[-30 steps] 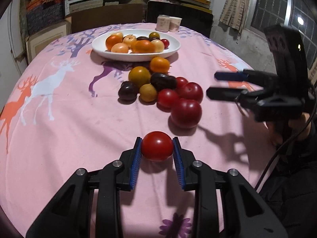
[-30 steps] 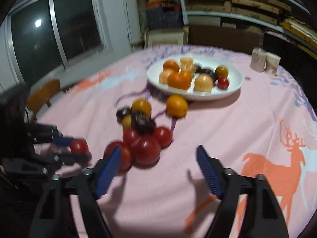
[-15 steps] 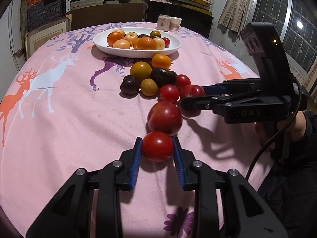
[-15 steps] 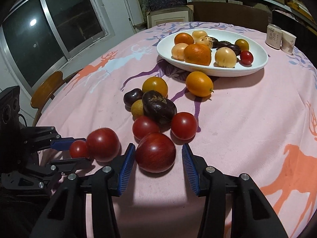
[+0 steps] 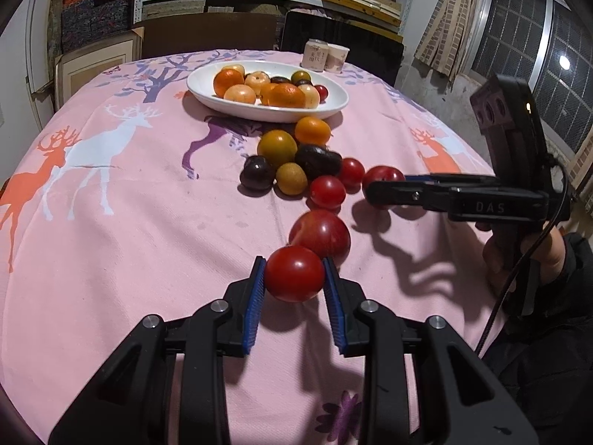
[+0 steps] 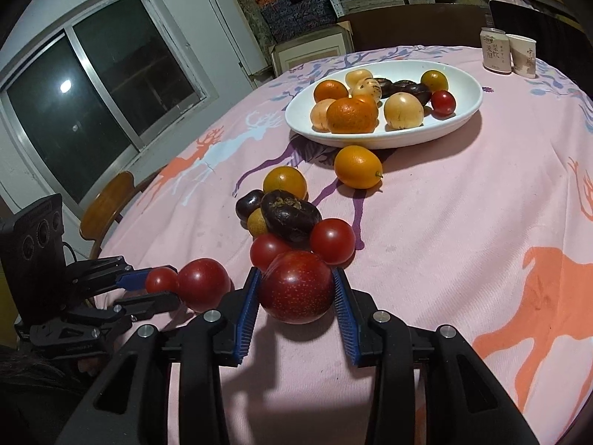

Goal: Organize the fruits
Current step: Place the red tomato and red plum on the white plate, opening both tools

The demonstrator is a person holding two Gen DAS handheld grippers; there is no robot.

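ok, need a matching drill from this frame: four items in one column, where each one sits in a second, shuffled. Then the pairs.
Items:
1. small red tomato
2. large red plum
3. white plate
4. drink can

Places:
A. far table edge, beside a paper cup
B. between the left hand-held gripper pads
C. holding oranges and pale fruit
D. between the closing right hand-held gripper pads

Pairs: 1-B, 2-D, 3-C, 4-A

Change over the last second. The right gripper point(image 6: 295, 291), earlier wide open and short of the fruit pile, has advanced to the large dark red plum point(image 6: 296, 286), and its jaws are closing on the plum's sides. In the left wrist view, the right gripper point(image 5: 374, 193) has swung leftward to that plum point(image 5: 381, 178), and another red plum point(image 5: 320, 235) now lies just behind the held tomato point(image 5: 294, 273).
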